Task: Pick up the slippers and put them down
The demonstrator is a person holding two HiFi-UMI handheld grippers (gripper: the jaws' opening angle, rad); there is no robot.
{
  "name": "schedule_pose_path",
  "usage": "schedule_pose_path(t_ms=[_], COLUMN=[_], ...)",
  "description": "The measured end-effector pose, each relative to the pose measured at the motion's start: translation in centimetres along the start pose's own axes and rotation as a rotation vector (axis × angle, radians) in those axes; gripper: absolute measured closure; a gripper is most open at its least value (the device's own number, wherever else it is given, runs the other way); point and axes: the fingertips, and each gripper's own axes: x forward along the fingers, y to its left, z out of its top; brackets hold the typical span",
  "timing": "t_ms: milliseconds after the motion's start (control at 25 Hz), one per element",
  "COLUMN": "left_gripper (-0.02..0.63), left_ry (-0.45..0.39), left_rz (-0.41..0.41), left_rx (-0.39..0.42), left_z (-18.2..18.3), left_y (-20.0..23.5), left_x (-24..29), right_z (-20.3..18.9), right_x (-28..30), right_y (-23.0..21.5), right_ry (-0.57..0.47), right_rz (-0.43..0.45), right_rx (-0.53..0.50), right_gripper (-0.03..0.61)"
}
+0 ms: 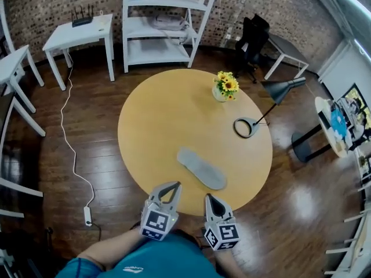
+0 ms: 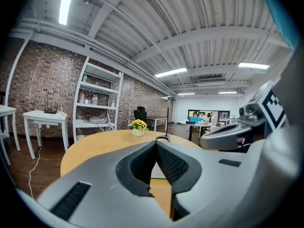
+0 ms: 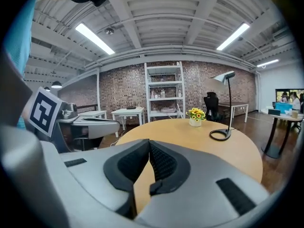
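Note:
One grey slipper (image 1: 201, 168) lies flat on the round wooden table (image 1: 156, 126), towards its near edge. Both grippers hover at that edge, just short of the slipper, and neither touches it. My left gripper (image 1: 175, 185) is to the slipper's near left, its tips meeting with nothing between them; in the left gripper view the gripper (image 2: 156, 142) shows a pale patch of the slipper (image 2: 158, 173) through the gap below the tips. My right gripper (image 1: 208, 197) is shut and empty at the slipper's near right, and the right gripper view shows the gripper (image 3: 148, 141) with its tips together. I see no second slipper.
A pot of yellow flowers (image 1: 225, 87) and a black desk lamp (image 1: 258, 117) stand on the table's far right. White shelving (image 1: 165, 22), white side tables (image 1: 81, 33) and a black chair (image 1: 252, 39) line the far wall. A cable with a power strip (image 1: 87, 214) lies on the floor at left.

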Motion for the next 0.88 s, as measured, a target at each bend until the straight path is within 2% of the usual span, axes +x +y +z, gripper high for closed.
schedule_pose_path(t_ms=[80, 200, 360, 520, 640, 720, 880], left_gripper=[0.607, 0.607, 0.607, 0.608, 0.607, 0.607, 0.607], left_ry=[0.008, 0.025, 0.048, 0.074, 0.096, 0.115, 0.140], left_rz=[0.005, 0.035, 0.134, 0.205, 0.251, 0.288, 0.360], left_rx=[-0.001, 0.012, -0.004, -0.024, -0.024, -0.033, -0.048], left_z=[-0.2, -0.7, -1.0, -1.5, -1.5, -1.8, -2.5], left_y=[0.2, 0.2, -0.7, -3.4, -4.7, -5.1, -5.3], left_x=[1.9, 4.1, 8.2, 11.1, 12.6, 13.0, 13.4], right_z=[0.0, -0.6, -2.5, -5.9, -8.3, -10.2, -14.0], right_x=[1.7, 3.7, 6.8, 10.0, 12.7, 13.9, 15.4], right_y=[-2.5, -5.7, -11.1, -14.7, -16.7, -17.4, -17.4], right_ry=[0.020, 0.042, 0.095, 0.209, 0.293, 0.367, 0.498], right_rz=[0.004, 0.029, 0.109, 0.227, 0.299, 0.347, 0.444], right_rx=[-0.020, -0.055, -0.089, -0.171, -0.255, -0.292, -0.351], right_gripper=[0.519, 0.512, 0.491, 0.434, 0.431, 0.398, 0.376])
